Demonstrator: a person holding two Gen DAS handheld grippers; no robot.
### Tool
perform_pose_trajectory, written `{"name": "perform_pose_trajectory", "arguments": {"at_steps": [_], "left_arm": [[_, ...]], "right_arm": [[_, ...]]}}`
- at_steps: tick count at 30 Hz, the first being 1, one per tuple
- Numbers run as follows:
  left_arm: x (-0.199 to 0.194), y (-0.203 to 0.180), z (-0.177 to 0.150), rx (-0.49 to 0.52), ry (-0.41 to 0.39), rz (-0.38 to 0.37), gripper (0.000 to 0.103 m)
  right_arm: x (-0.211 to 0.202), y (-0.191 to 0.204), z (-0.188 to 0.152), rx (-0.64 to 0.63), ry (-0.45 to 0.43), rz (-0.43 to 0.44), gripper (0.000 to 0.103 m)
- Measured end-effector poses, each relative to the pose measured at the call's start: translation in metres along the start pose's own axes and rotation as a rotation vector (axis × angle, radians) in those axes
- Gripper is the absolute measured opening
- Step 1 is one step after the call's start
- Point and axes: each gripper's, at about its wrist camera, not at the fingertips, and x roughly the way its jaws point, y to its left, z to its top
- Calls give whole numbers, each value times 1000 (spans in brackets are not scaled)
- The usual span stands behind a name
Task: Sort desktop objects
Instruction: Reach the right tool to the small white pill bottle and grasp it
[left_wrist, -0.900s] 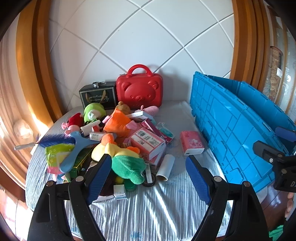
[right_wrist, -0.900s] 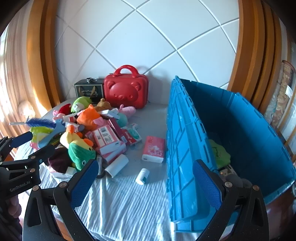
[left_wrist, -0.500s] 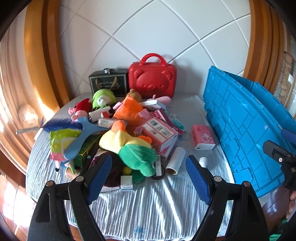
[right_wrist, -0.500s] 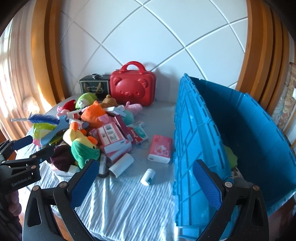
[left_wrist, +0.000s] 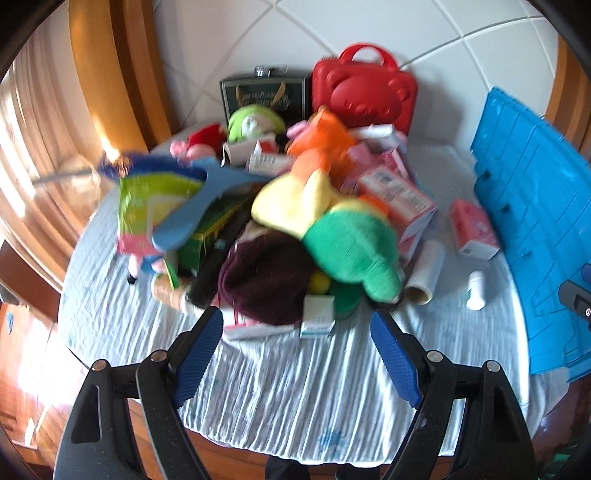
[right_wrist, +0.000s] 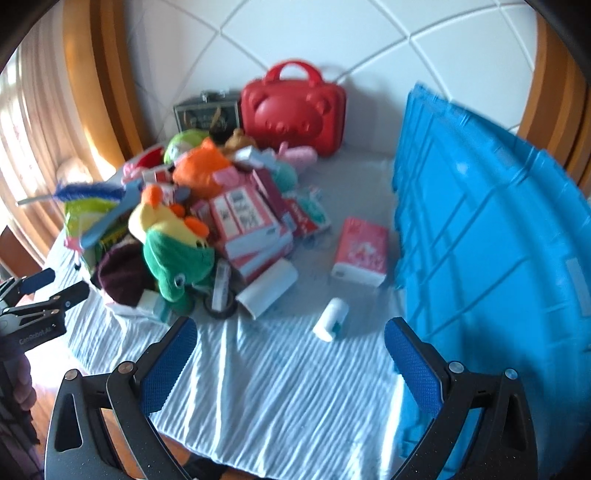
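Blue crate (right_wrist: 491, 236): cut off by the right edge; its inside is hidden.
Toy pile (left_wrist: 295, 206): motion-blurred, box labels unreadable.
Dark maroon item (left_wrist: 266, 280): partly buried under the green plush (left_wrist: 351, 247); too blurred to identify.
Small white bottle (right_wrist: 330, 319): label too small to read.

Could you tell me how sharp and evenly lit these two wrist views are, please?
Left wrist view: motion blur smears the green plush and boxes, while the left gripper stays crisp; sunlight blows out the wooden frame at left. Right wrist view: softer blur on the toy pile and blue crate; the right gripper is sharp; fisheye bends the wall tile lines in both.
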Motion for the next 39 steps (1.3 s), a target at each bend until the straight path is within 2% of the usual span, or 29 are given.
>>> {"name": "perform_pose_trajectory", "arguments": {"at_steps": [5, 9, 14, 21, 24, 26, 28, 30, 33, 36, 37, 38, 39], "left_arm": [[40, 3, -16, 9, 59, -4, 82], [76, -10, -26, 57, 107, -2, 82], [116, -22, -28, 61, 163, 0, 82], [143, -31, -26, 46, 203, 35, 82], [145, -37, -30, 71, 197, 46, 82], [145, -36, -31, 57, 209, 27, 81], [139, -30, -34, 1, 231, -57, 76], [132, -25, -36, -37, 209, -88, 76], [135, -28, -34, -7, 186, -71, 76], [145, -38, -35, 14, 181, -45, 77], [148, -41, -36, 19, 175, -35, 77], [150, -43, -38, 24, 173, -28, 76], [151, -45, -40, 33, 169, -19, 76]], "right_arm": [[44, -8, -9, 8, 73, 16, 103], [84, -12, -21, 10, 144, 22, 103], [132, -23, -32, 46, 238, 10, 103], [173, -54, -32, 161, 262, -42, 101], [183, -62, -30, 171, 272, -68, 91], [191, -65, -29, 168, 286, -87, 85], [196, -65, -25, 171, 302, -96, 84], [202, -68, -24, 172, 310, -104, 83], [212, -71, -26, 185, 336, -103, 67], [217, -75, -30, 196, 346, -100, 62], [217, -76, -31, 194, 347, -96, 54], [216, -75, -30, 184, 340, -105, 51], [214, -75, -30, 177, 339, -96, 39]]}}
